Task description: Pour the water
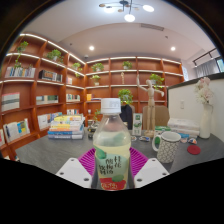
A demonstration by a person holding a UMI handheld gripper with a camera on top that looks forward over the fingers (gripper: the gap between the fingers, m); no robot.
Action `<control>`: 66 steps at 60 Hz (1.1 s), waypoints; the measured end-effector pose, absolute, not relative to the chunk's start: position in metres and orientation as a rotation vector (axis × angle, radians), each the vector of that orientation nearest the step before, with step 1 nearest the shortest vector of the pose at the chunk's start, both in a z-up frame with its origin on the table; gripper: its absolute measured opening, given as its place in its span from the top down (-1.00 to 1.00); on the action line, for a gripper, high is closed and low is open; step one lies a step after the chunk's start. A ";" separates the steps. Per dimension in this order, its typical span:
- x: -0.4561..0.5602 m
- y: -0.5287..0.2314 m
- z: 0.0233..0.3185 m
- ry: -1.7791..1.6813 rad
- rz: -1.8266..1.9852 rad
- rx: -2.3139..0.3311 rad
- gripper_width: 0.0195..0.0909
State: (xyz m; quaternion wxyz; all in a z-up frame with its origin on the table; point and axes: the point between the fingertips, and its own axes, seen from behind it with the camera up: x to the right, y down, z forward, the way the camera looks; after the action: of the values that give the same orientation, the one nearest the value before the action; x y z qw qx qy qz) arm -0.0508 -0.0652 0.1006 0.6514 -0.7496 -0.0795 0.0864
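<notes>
A clear plastic bottle (112, 150) with a white cap and a green and white label stands upright between my gripper's (112, 165) two fingers, lifted above the grey table (50, 150). Both magenta pads (88, 160) press against the bottle's sides, so the gripper is shut on it. A white mug (166, 147) with a green pattern stands on the table beyond the bottle, to its right. The bottle's base is hidden below the fingers.
A stack of books (66, 127) lies on the table to the left. A wooden mannequin figure (149, 104) stands behind the mug. A white vase with flowers (205, 108) sits at far right, with a small red object (194, 150) near it. Bookshelves (40, 85) line the walls.
</notes>
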 end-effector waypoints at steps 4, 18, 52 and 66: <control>-0.047 -0.062 0.101 -0.151 0.200 -1.702 0.47; -0.045 -0.062 0.101 -0.134 0.186 -1.702 0.54; -0.016 0.033 0.151 0.853 1.154 -1.461 0.53; 0.018 0.058 0.178 1.230 1.485 -1.175 0.53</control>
State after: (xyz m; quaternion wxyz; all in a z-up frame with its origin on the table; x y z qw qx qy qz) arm 0.0185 0.0575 0.1781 0.4276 -0.4705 0.4923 0.5944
